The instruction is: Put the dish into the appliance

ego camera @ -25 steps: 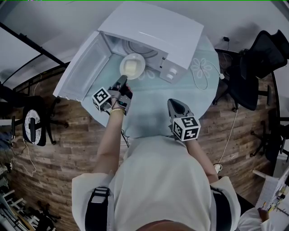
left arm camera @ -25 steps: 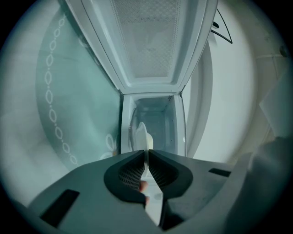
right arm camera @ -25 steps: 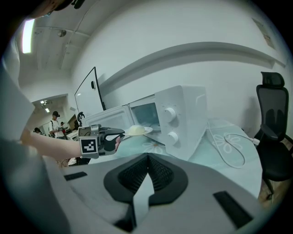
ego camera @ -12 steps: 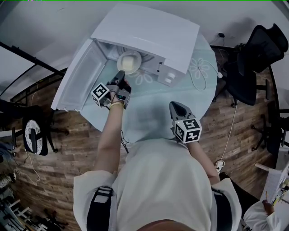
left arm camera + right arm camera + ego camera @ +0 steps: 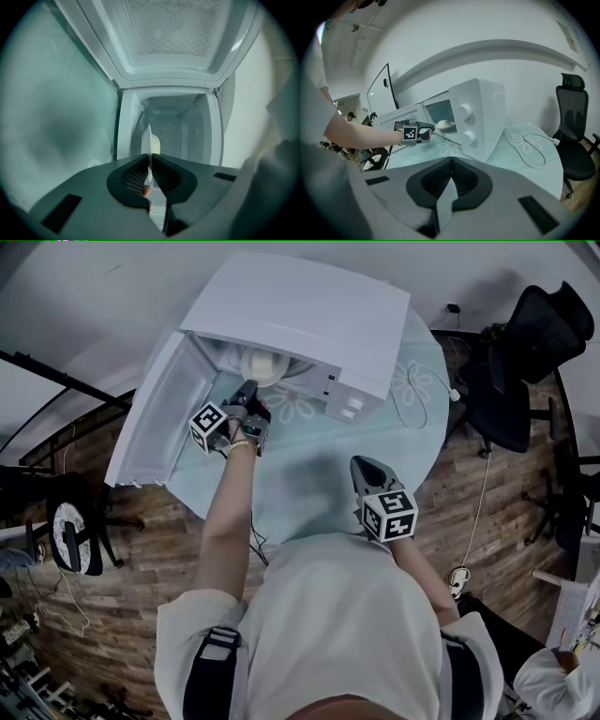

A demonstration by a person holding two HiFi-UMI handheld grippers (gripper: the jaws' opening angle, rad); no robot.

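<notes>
A round counter (image 5: 319,479) under a pale green cloth carried a white microwave (image 5: 300,310), its door (image 5: 155,423) swung wide open to the left. The left tongs (image 5: 247,390) were at the oven's open mouth, clamped on the rim of a pale dish (image 5: 262,365), which lay partly inside the cavity. The right tongs (image 5: 362,463) hovered over the counter's near side, well apart from the microwave, pressed together with nothing between them. A white cable (image 5: 422,390) lay looped beside the microwave.
</notes>
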